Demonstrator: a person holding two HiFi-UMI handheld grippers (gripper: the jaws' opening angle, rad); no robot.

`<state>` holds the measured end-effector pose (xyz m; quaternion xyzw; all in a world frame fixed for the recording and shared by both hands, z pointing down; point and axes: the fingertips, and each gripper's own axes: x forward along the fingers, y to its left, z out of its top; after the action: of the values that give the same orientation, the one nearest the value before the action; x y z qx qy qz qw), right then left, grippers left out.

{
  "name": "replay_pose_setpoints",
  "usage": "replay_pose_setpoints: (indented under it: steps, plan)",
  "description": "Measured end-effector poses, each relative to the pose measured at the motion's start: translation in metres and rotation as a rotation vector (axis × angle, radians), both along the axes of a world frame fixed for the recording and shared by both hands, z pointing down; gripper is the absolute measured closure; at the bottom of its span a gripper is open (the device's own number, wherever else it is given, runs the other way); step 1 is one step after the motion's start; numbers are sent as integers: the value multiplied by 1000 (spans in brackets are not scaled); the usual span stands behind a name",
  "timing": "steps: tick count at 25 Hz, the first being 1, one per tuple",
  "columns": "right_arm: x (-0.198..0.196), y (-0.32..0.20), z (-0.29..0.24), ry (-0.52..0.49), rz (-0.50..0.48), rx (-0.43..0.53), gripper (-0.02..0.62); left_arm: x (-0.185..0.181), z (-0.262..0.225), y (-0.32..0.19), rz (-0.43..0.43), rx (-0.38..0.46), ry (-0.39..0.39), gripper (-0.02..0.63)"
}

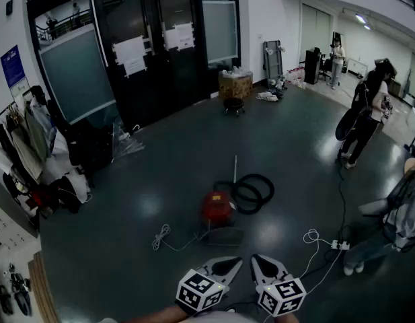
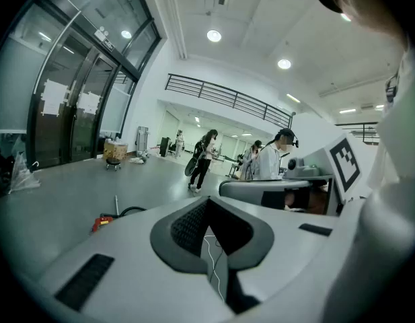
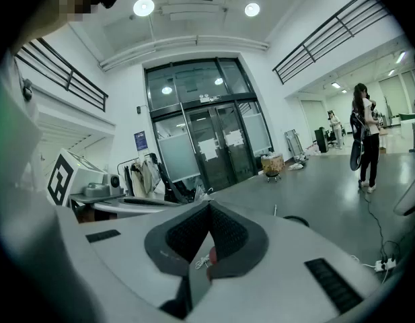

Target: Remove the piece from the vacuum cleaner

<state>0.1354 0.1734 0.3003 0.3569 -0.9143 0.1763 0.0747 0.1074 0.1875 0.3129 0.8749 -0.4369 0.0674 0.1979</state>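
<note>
Currently: dark glossy floor (image 1: 160, 160) fills most of head view, w/ glass doors (image 1: 160, 46) at upper left. Red vacuum cleaner (image 1: 217, 207) sits on floor at frame centre, black hose (image 1: 251, 192) coiled just to its right. Left gripper (image 1: 229, 266) and right gripper (image 1: 261, 266) at bottom centre, side by side, apart from vac. Both jaw pairs closed together, nothing betw. them. White cable (image 1: 163, 236) lies lower left of vac.
</note>
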Motion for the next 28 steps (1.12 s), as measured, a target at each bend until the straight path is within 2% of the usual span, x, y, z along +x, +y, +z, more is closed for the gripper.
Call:
replay_pose_setpoints:
  steps: [11,16,28]
  plan:
    - [-3,9,4,3,-4,-6,580,-1,4,10,2,-2,1,600]
    - [-6,13,2,-44,-13,-29,580,-1,3,14,2,7,-6,600]
    - [-3,12,7,-5,-50,55,580,-7,11,7,-47,27,-31,600]
